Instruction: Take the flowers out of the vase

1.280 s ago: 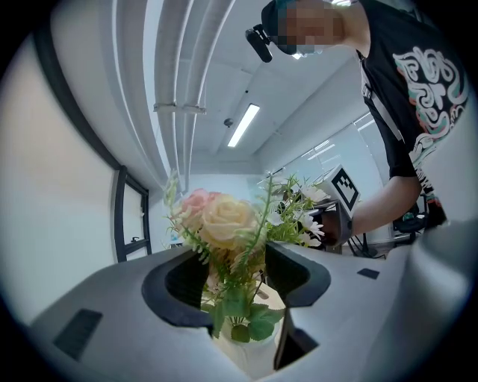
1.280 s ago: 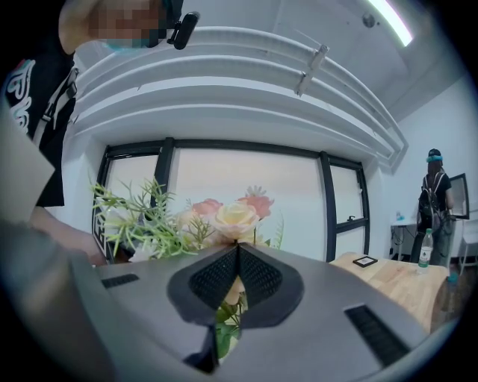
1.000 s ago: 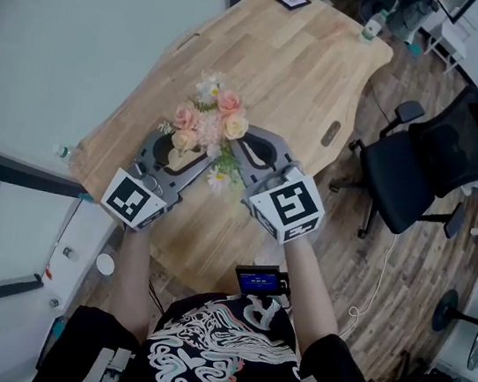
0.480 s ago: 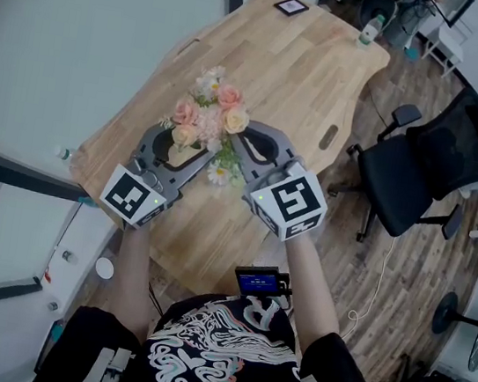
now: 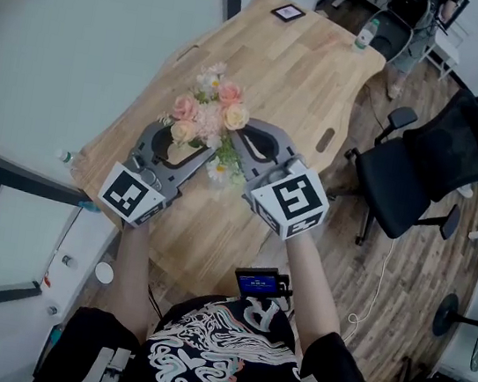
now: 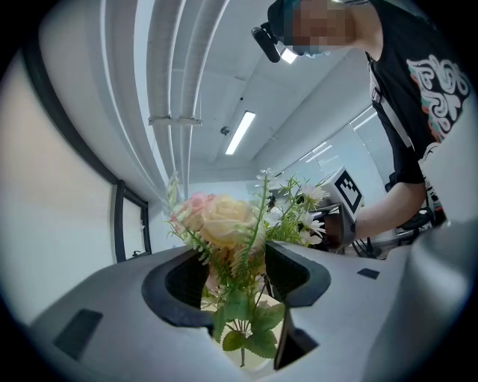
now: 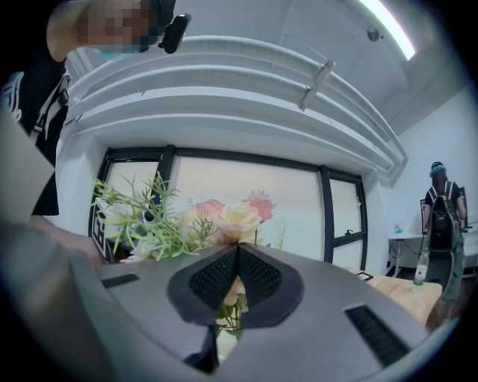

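Green stems (image 6: 241,327) vis. in gripper views only.

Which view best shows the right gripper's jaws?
Right gripper view: the right gripper has closed jaws, flower stems showing in the gap below. The head view shows only its back and marker cube; the left gripper view, just that cube behind the flowers.

An office: pale wooden desk (image 5: 301,70), black swivel chair (image 5: 429,170), black-framed glazed wall (image 7: 299,201), ceiling strip light (image 6: 239,133).

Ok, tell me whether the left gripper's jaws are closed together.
No, the left gripper has its jaws apart, flowers showing through the gap.
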A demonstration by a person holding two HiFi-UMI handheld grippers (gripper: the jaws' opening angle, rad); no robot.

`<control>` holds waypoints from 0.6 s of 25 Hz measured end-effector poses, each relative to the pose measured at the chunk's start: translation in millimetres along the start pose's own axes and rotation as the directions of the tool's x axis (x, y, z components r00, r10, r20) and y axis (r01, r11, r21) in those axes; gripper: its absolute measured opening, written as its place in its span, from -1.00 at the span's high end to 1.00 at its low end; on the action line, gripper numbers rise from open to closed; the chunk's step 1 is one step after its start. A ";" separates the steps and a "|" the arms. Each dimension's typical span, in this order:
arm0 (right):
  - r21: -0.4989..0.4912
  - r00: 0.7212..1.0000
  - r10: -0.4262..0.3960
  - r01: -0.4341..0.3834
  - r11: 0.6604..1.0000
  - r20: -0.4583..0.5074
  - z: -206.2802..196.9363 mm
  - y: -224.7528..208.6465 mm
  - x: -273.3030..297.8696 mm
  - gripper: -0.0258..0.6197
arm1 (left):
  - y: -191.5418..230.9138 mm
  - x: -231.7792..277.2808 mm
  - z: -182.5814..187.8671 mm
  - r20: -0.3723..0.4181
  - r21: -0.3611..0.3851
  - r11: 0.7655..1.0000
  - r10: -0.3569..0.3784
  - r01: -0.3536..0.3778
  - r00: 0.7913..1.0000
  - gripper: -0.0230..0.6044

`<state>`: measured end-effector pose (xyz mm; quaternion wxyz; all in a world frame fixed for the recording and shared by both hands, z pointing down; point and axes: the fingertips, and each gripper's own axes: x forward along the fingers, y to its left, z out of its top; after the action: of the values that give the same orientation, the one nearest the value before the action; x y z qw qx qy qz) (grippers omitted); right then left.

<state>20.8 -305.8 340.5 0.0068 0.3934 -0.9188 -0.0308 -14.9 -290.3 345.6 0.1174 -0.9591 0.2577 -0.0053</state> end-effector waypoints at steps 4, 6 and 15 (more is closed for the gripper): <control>-0.009 1.000 -0.001 0.001 1.000 0.010 7.6 0.2 -1.1 0.90 | 0.5 0.1 6.6 0.008 0.002 1.000 0.006 -0.006 1.000 0.15; -0.018 1.000 -0.001 0.002 1.000 0.015 11.6 1.3 -1.6 0.90 | 0.7 -1.0 10.3 0.013 0.006 1.000 0.008 -0.008 1.000 0.15; -0.059 0.999 -0.006 0.009 0.998 0.050 39.4 8.4 -8.5 0.90 | -0.2 -6.5 38.0 0.043 0.043 0.999 0.011 -0.013 0.999 0.15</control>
<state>19.1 -291.8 301.9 -0.0047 0.3958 -0.9158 -0.0680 -17.8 -278.4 309.0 0.1436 -0.9547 0.2605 0.0105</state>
